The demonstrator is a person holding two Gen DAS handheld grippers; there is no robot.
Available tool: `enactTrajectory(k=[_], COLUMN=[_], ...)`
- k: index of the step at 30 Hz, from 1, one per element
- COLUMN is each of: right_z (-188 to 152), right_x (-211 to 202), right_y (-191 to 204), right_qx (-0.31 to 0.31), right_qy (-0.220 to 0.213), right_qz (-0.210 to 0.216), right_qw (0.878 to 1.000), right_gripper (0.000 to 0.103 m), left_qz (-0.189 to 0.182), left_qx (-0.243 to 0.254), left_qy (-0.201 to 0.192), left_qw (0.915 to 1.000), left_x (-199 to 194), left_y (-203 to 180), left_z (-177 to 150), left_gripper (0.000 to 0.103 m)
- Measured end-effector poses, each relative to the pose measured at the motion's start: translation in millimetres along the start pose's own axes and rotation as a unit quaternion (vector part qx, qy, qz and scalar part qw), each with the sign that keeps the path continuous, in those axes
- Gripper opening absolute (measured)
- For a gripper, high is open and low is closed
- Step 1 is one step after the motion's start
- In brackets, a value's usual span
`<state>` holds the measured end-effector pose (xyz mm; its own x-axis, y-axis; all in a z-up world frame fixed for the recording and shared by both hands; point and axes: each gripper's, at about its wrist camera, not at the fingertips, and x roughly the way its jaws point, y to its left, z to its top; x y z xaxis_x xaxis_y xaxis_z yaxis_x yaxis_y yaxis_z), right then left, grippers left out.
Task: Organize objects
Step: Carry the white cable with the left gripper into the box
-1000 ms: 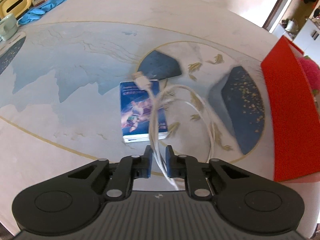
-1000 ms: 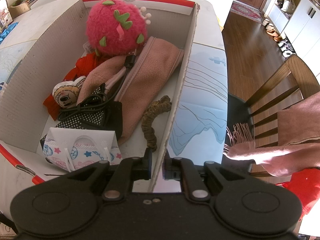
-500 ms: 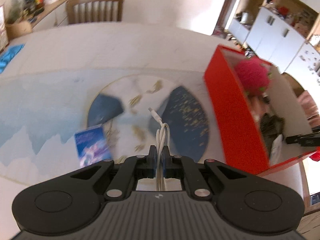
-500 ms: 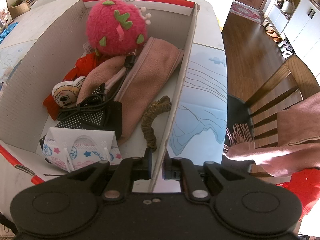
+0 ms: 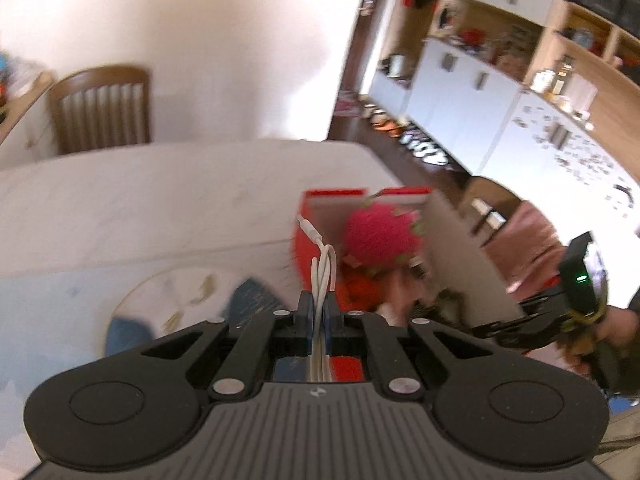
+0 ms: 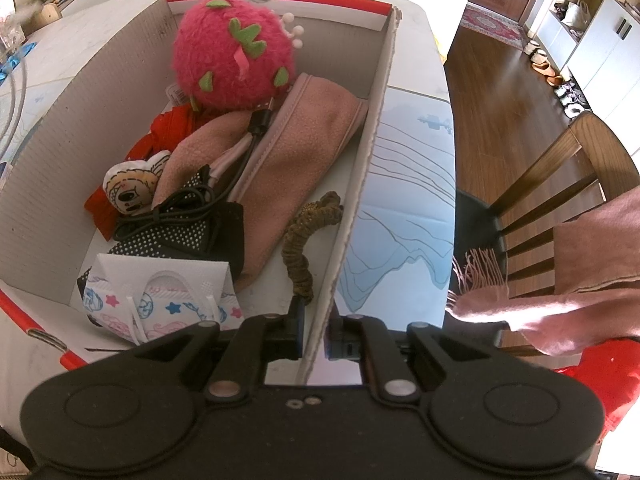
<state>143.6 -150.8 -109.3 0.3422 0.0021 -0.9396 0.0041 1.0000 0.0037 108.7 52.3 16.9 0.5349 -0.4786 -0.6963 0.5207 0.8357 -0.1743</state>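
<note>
My left gripper (image 5: 318, 312) is shut on a white cable (image 5: 322, 268), held in the air near the left wall of the red box (image 5: 304, 248). The cable's plug points up and forward. My right gripper (image 6: 314, 328) is shut on the box's right cardboard wall (image 6: 360, 168). The box holds a pink strawberry plush (image 6: 234, 52), a pink fleece pouch (image 6: 288, 160), a black cable bundle (image 6: 180, 208), a small doll (image 6: 132, 188), a child's face mask (image 6: 160, 300) and a brown scrunchie (image 6: 304, 236). The right gripper also shows in the left wrist view (image 5: 532, 324).
The box stands on a table with a blue patterned mat (image 6: 404, 200). A wooden chair (image 6: 560, 184) with a pink scarf (image 6: 560, 300) stands right of the table. Another chair (image 5: 100, 108) stands at the far side. White cabinets (image 5: 480, 112) line the room's right.
My left gripper closed on the white cable, lifted it off the table and swung right toward the red box. The right gripper has kept still on the box wall.
</note>
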Motion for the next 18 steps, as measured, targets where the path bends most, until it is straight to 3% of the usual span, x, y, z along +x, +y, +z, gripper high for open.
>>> enactTrajectory(k=[9,18], right_z=[-0.2,-0.7], right_x=[2.3,2.1], right_y=[0.6,-0.2], right_qx=[-0.001,-0.001], right_qy=[0.002,0.003], right_qz=[-0.001,0.001], right_qw=[1.0,1.0], right_gripper=[0.008,0.008], left_qz=[-0.072,-0.13], left_qx=[0.038,0.055], left_qy=[0.012,0.053], left_qw=[0.9966,0.9886], left_x=[38.3,96.0], left_y=[-51.9,-98.1], left_z=[27.7,30.0], left_gripper=[0.004,0.004])
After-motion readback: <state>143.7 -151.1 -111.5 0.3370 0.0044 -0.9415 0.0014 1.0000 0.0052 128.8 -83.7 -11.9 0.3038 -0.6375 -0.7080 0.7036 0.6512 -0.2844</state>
